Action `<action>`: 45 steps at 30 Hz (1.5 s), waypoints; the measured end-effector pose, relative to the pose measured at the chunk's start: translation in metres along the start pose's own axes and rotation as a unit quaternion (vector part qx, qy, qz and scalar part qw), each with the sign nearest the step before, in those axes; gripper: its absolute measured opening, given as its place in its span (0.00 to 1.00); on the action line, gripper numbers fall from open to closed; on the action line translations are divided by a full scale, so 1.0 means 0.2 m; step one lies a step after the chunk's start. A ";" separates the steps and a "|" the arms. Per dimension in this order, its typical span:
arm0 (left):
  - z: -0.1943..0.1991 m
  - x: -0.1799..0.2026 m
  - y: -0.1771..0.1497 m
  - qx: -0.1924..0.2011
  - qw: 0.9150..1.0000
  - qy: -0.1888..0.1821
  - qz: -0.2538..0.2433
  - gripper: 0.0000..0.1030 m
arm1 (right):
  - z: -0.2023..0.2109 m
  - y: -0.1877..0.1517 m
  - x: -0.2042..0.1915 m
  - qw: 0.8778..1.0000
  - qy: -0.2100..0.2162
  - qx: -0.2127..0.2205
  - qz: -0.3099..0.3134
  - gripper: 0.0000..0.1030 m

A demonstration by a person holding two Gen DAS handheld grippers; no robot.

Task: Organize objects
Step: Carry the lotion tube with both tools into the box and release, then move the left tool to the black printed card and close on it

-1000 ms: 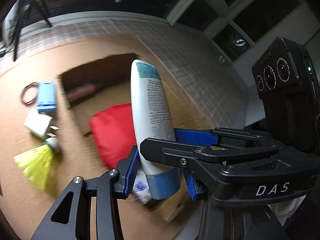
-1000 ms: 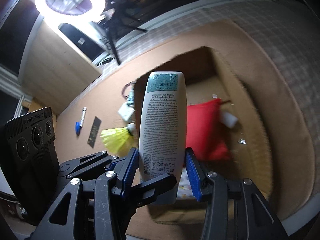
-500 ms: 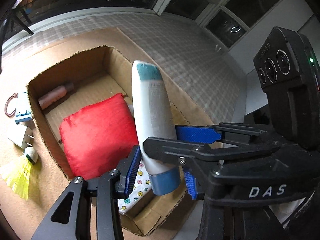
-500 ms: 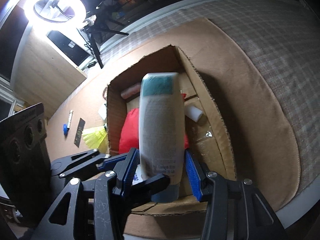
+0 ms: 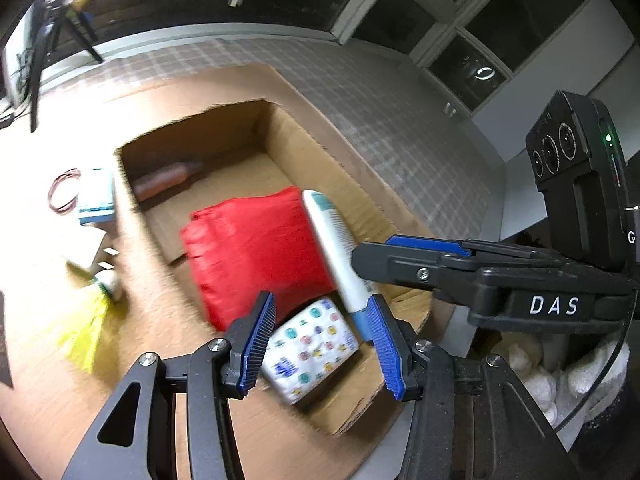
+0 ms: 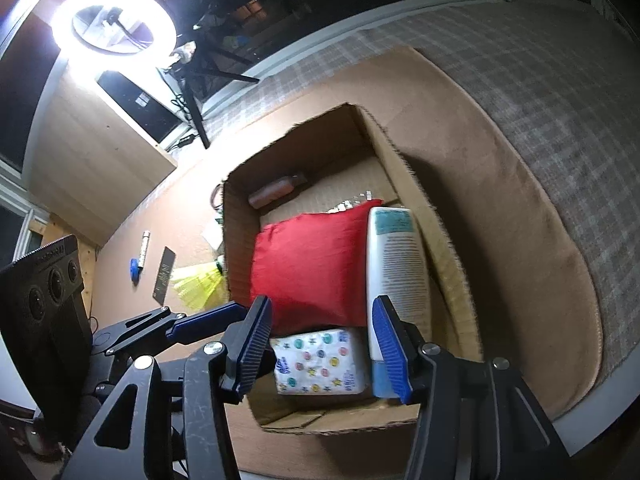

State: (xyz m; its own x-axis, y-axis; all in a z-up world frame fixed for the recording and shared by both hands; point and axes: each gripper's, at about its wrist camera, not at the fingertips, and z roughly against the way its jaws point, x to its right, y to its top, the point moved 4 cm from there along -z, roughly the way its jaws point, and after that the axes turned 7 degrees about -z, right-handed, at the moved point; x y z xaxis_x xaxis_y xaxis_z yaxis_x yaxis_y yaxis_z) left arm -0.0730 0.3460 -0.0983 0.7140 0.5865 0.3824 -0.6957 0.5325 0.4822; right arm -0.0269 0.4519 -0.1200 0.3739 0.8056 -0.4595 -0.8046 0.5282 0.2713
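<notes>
**Lotion tube down in the box; loose items still outside**

- Cardboard box [image 6: 436,248] sits on a brown mat; checked cloth beyond it on the far and right sides.
- White tube [image 6: 398,264] with blue cap lies inside the box along its right wall, just beside the red cushion [image 6: 312,264]. Cap end points to the near wall.
- Left hand-held gripper [image 5: 320,344]: jaws have just been opening. They stand apart with nothing pressed between the pads; the tube's cap end lies below them by the right pad (touching or not, cannot tell).
- Right hand-held gripper [image 6: 324,348]: jaws have just been opening too. They are parted and hold nothing; the tube lies beneath, its cap end behind the right pad.
- Also in the box: a patterned white packet [image 6: 318,362] at the near wall, partly under the cushion, and a brownish bottle [image 6: 276,192] in the far left corner.
- Left of the box, still on the mat: a yellow shuttlecock [image 5: 86,320], a small light-blue box [image 5: 96,196], a reddish loop [image 5: 60,194], a white item (blurred), a blue-capped marker [image 6: 138,258] and a dark flat strip [image 6: 164,276].

Judgement: this placement looks finished; roughly half the objects seem boxed, and those outside are presumably left to collect.
</notes>
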 end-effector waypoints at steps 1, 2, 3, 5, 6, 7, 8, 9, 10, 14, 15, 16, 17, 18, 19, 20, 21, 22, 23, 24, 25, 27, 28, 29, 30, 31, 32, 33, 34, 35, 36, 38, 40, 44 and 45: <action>0.02 -0.02 -0.01 0.002 1.000 0.002 0.004 0.50 | -0.01 0.00 -0.01 1.000 0.000 0.001 0.002 0.47; 0.04 -0.05 -0.02 0.004 1.000 0.005 0.010 0.50 | -0.01 0.00 -0.03 1.000 0.001 0.003 0.004 0.47; 0.06 -0.07 -0.03 0.007 1.000 0.007 0.014 0.50 | -0.02 -0.01 -0.05 1.000 0.002 0.003 0.006 0.47; 0.10 -0.13 -0.05 0.012 1.000 0.013 0.024 0.50 | -0.03 -0.02 -0.09 1.000 0.006 0.001 0.010 0.48; 0.12 -0.15 -0.06 0.014 0.999 0.016 0.028 0.50 | -0.04 -0.02 -0.11 1.000 0.008 0.000 0.014 0.48; 0.15 -0.18 -0.07 0.016 0.999 0.020 0.032 0.50 | -0.05 -0.03 -0.13 1.000 0.008 -0.001 0.017 0.48; 0.18 -0.21 -0.09 0.019 0.999 0.025 0.037 0.50 | -0.06 -0.04 -0.16 1.000 0.010 0.000 0.021 0.48; 0.20 -0.24 -0.10 0.021 0.999 0.029 0.041 0.50 | -0.07 -0.04 -0.18 1.000 0.011 0.000 0.025 0.48; 0.23 -0.26 -0.12 0.022 0.998 0.034 0.045 0.50 | -0.08 -0.05 -0.20 0.999 0.013 0.001 0.029 0.48; 0.32 -0.39 -0.19 0.027 0.996 0.051 0.066 0.50 | -0.10 -0.07 -0.31 0.999 0.026 0.008 0.040 0.48; 0.34 -0.42 -0.20 0.029 0.996 0.054 0.072 0.50 | -0.11 -0.08 -0.34 0.999 0.029 0.009 0.043 0.48; 0.36 -0.45 -0.22 0.030 0.995 0.057 0.078 0.50 | -0.12 -0.08 -0.36 0.998 0.031 0.011 0.046 0.48; 0.38 -0.48 -0.24 0.031 0.994 0.060 0.084 0.50 | -0.13 -0.09 -0.39 0.998 0.031 0.013 0.050 0.48; 0.40 -0.51 -0.25 0.033 0.994 0.063 0.089 0.50 | -0.14 -0.10 -0.41 0.998 0.031 0.015 0.053 0.48; 0.42 -0.54 -0.27 0.034 0.993 0.066 0.093 0.50 | -0.14 -0.10 -0.43 0.998 0.031 0.017 0.056 0.48; 0.44 -0.57 -0.29 0.036 0.992 0.070 0.099 0.50 | -0.15 -0.11 -0.46 0.998 0.032 0.019 0.060 0.48; 0.45 -0.59 -0.30 0.037 0.991 0.074 0.103 0.50 | -0.16 -0.11 -0.48 0.997 0.031 0.022 0.064 0.48; 0.47 -0.62 -0.32 0.038 0.991 0.077 0.106 0.50 | -0.16 -0.12 -0.50 0.997 0.030 0.026 0.067 0.48; 0.49 -0.65 -0.34 0.039 0.990 0.080 0.111 0.50 | -0.17 -0.12 -0.52 0.997 0.028 0.032 0.072 0.49; 0.51 -0.68 -0.36 0.040 0.989 0.085 0.116 0.50 | -0.18 -0.12 -0.55 0.996 0.028 0.037 0.076 0.50; 0.53 -0.71 -0.38 0.040 0.988 0.089 0.121 0.50 | -0.18 -0.13 -0.57 0.996 0.029 0.042 0.079 0.53; 0.56 -0.78 -0.42 0.041 0.986 0.096 0.131 0.51 | -0.20 -0.14 -0.60 0.995 0.035 0.046 0.081 0.54; 0.58 -0.81 -0.44 0.042 0.985 0.102 0.135 0.52 | -0.21 -0.14 -0.62 0.995 0.037 0.046 0.082 0.55; 0.61 -0.85 -0.46 0.044 0.983 0.111 0.140 0.54 | -0.22 -0.15 -0.64 0.995 0.036 0.045 0.083 0.55; 0.64 -0.89 -0.48 0.047 0.981 0.118 0.144 0.55 | -0.23 -0.15 -0.65 0.995 0.033 0.044 0.085 0.55; 0.67 -0.94 -0.50 0.051 0.979 0.125 0.153 0.55 | -0.25 -0.16 -0.67 0.995 0.031 0.041 0.087 0.55; 0.69 -0.97 -0.52 0.053 0.977 0.129 0.161 0.55 | -0.26 -0.17 -0.68 0.995 0.031 0.038 0.087 0.55; 0.71 -1.02 -0.53 0.056 0.975 0.132 0.170 0.56 | -0.27 -0.17 -0.69 0.995 0.031 0.034 0.087 0.55; 0.72 -1.06 -0.54 0.059 0.973 0.136 0.179 0.56 | -0.28 -0.18 -0.70 0.995 0.033 0.029 0.085 0.55; 0.74 -1.11 -0.55 0.061 0.970 0.142 0.188 0.57 | -0.29 -0.19 -0.71 0.996 0.035 0.023 0.082 0.55; 0.75 -1.15 -0.56 0.061 0.968 0.148 0.194 0.57 | -0.30 -0.20 -0.72 0.996 0.037 0.017 0.080 0.55; 0.77 -1.23 -0.56 0.060 0.964 0.160 0.202 0.59 | -0.31 -0.22 -0.74 0.996 0.039 0.008 0.078 0.55; 0.76 -1.30 -0.56 0.054 0.963 0.167 0.205 0.62 | -0.32 -0.24 -0.75 0.996 0.041 0.001 0.077 0.55; 0.70 -1.40 -0.53 0.043 0.962 0.171 0.210 0.64 | -0.32 -0.25 -0.73 0.997 0.035 -0.004 0.071 0.55; 0.69 -1.41 -0.52 0.039 0.962 0.171 0.208 0.64 | -0.31 -0.25 -0.72 0.997 0.033 -0.004 0.070 0.55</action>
State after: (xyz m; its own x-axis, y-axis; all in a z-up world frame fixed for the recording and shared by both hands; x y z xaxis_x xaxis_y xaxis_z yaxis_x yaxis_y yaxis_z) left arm -0.1919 0.0418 -0.1479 0.2986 0.9126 0.2794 -0.8975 0.1689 0.4074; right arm -0.0680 0.2928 -0.1202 0.2276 0.8518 -0.4719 -0.8500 0.4103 0.3305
